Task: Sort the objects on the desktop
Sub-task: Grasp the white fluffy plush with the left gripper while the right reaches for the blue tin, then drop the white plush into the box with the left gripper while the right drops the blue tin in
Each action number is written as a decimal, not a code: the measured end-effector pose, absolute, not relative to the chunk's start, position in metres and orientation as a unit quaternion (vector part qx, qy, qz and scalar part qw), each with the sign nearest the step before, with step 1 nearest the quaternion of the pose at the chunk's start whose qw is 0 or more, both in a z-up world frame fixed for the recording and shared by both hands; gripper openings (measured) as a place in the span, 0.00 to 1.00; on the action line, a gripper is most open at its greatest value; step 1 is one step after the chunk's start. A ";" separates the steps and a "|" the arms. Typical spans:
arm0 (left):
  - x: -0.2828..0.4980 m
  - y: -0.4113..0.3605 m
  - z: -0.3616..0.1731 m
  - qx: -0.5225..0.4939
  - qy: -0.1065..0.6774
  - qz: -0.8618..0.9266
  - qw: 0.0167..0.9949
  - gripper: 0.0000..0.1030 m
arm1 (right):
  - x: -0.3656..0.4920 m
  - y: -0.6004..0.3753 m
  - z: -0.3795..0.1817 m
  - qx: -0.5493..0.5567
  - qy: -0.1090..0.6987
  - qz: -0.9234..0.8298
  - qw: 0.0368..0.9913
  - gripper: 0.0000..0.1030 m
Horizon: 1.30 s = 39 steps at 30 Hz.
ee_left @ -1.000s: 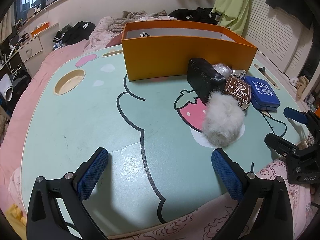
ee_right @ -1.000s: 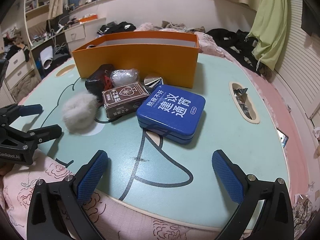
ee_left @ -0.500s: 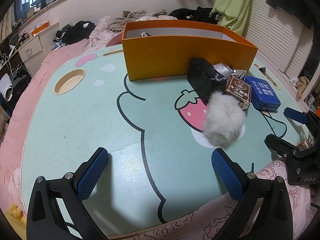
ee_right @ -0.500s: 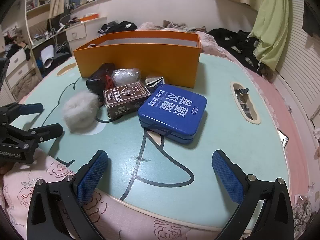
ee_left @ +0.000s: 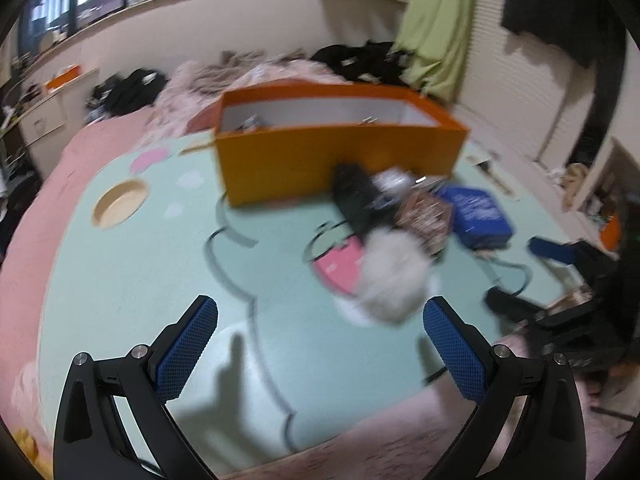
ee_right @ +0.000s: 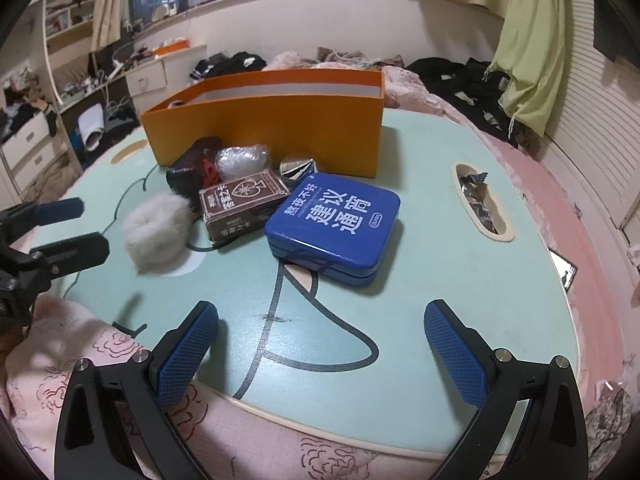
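An orange box point(ee_right: 280, 128) stands at the back of the mint table point(ee_right: 460, 280); it also shows in the left wrist view point(ee_left: 332, 160). In front of it lie a white fluffy ball point(ee_right: 156, 232), a brown card box point(ee_right: 240, 204), a blue tin point(ee_right: 336, 220), a black pouch point(ee_right: 192, 176), a clear plastic bundle point(ee_right: 240, 156) and a small silver item point(ee_right: 298, 168). My left gripper point(ee_left: 320, 344) is open and empty, just short of the fluffy ball point(ee_left: 392, 280). My right gripper point(ee_right: 320, 348) is open and empty, in front of the blue tin.
The table has a round cup hole point(ee_left: 120, 204) at the left and a slot point(ee_right: 480, 204) holding foil wrappers at the right. Pink bedding point(ee_right: 80, 344) lies along the near edge. The left gripper shows at the left of the right wrist view point(ee_right: 56, 232).
The left wrist view is now blurred and has lifted and tilted, so the left gripper is moving. The right gripper has edged slightly closer to the objects.
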State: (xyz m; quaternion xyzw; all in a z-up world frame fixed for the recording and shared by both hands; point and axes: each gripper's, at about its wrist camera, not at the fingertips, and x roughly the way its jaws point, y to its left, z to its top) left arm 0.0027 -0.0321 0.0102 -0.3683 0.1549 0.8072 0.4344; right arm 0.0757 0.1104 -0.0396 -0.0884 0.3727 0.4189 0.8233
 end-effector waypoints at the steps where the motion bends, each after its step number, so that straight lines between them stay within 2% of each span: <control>1: 0.002 -0.026 0.011 -0.372 0.156 0.800 0.444 0.96 | 0.077 0.107 -0.039 -0.078 0.373 0.420 0.824 1.00; 4: 0.001 0.000 0.006 -0.382 0.186 0.781 0.458 0.88 | 0.086 0.096 -0.038 -0.040 0.379 0.417 0.825 1.00; 5: 0.003 0.008 0.004 -0.383 0.198 0.776 0.460 0.80 | 0.092 0.091 -0.037 -0.020 0.384 0.416 0.824 1.00; 6: 0.003 0.014 0.000 -0.388 0.208 0.770 0.462 0.62 | 0.098 0.087 -0.036 -0.002 0.390 0.414 0.822 1.00; 7: 0.002 0.017 -0.003 -0.394 0.212 0.765 0.463 0.51 | 0.104 0.086 -0.034 0.012 0.395 0.412 0.821 0.99; 8: 0.002 0.018 -0.005 -0.393 0.215 0.767 0.459 0.34 | 0.106 0.087 -0.033 0.020 0.398 0.410 0.820 0.99; 15: 0.003 -0.007 0.000 -0.379 0.174 0.786 0.457 0.33 | 0.116 0.122 -0.017 -0.016 0.396 0.376 0.837 0.98; 19: 0.004 -0.004 -0.002 -0.383 0.179 0.786 0.450 0.33 | 0.124 0.138 -0.022 -0.036 0.413 0.364 0.834 0.95; 20: 0.004 -0.003 -0.002 -0.383 0.183 0.786 0.449 0.33 | 0.124 0.138 -0.022 -0.035 0.416 0.366 0.832 0.93; 21: 0.005 -0.002 -0.002 -0.382 0.186 0.786 0.448 0.33 | 0.124 0.140 -0.025 -0.044 0.420 0.364 0.830 0.83; 24: 0.006 -0.001 0.000 -0.380 0.185 0.788 0.447 0.33 | 0.116 0.150 -0.028 -0.090 0.404 0.356 0.838 0.79; 27: 0.004 -0.003 0.001 -0.381 0.178 0.789 0.448 0.33 | 0.111 0.151 -0.028 -0.097 0.395 0.370 0.835 0.66; 34: 0.000 -0.013 0.010 -0.372 0.150 0.796 0.455 0.33 | 0.113 0.126 -0.024 -0.042 0.382 0.390 0.837 0.66; 39: -0.015 -0.029 0.037 -0.354 0.110 0.812 0.451 0.33 | 0.116 0.100 0.002 0.006 0.349 0.409 0.843 0.66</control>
